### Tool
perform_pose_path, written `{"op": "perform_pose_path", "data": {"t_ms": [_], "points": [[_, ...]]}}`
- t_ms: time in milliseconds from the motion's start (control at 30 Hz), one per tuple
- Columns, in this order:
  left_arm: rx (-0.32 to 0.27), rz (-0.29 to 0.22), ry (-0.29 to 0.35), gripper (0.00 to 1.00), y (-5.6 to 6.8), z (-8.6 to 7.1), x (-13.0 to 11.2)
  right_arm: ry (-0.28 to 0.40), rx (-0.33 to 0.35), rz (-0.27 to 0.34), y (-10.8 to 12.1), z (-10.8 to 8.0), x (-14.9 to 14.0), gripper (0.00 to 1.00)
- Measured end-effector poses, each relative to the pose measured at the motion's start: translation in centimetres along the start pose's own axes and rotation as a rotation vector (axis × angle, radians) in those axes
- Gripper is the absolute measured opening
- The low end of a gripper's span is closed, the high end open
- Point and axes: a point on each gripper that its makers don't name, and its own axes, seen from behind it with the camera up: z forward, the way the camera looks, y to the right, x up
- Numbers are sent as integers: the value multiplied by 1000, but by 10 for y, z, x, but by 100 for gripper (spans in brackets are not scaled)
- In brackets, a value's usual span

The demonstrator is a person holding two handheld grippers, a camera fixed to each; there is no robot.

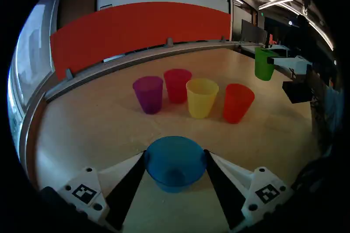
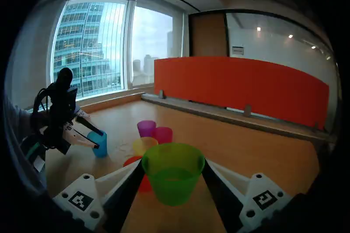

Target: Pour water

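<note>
My left gripper (image 1: 175,156) is shut on a blue cup (image 1: 175,167), held upright low over the wooden table (image 1: 87,123). Beyond it stand a purple cup (image 1: 148,94), a magenta cup (image 1: 177,85), a yellow cup (image 1: 201,97) and an orange-red cup (image 1: 237,102). My right gripper (image 2: 173,163) is shut on a green cup (image 2: 173,176), upright and raised above the table. Whether it holds water I cannot tell. The right gripper view has the left gripper (image 2: 92,139) with the blue cup (image 2: 99,143) at the left. The green cup (image 1: 264,63) hangs at the far right of the left gripper view.
An orange partition (image 1: 140,32) runs along the table's far edge. Windows (image 2: 92,49) line one side. In the right gripper view the purple (image 2: 146,127), magenta (image 2: 162,134) and yellow (image 2: 143,144) cups sit mid-table, and the orange-red cup (image 2: 131,161) is partly hidden.
</note>
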Motion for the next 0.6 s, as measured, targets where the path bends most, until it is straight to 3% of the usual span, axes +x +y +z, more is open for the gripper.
{"op": "perform_pose_path", "data": {"t_ms": [433,600], "points": [[4,-5,-12,92,-3,-6,-7,-3,1,-3,-3,-2,0,91],[8,-8,-25,97,-5,-7,-10,-4,3,-4,-4,-3,1,91]]}}
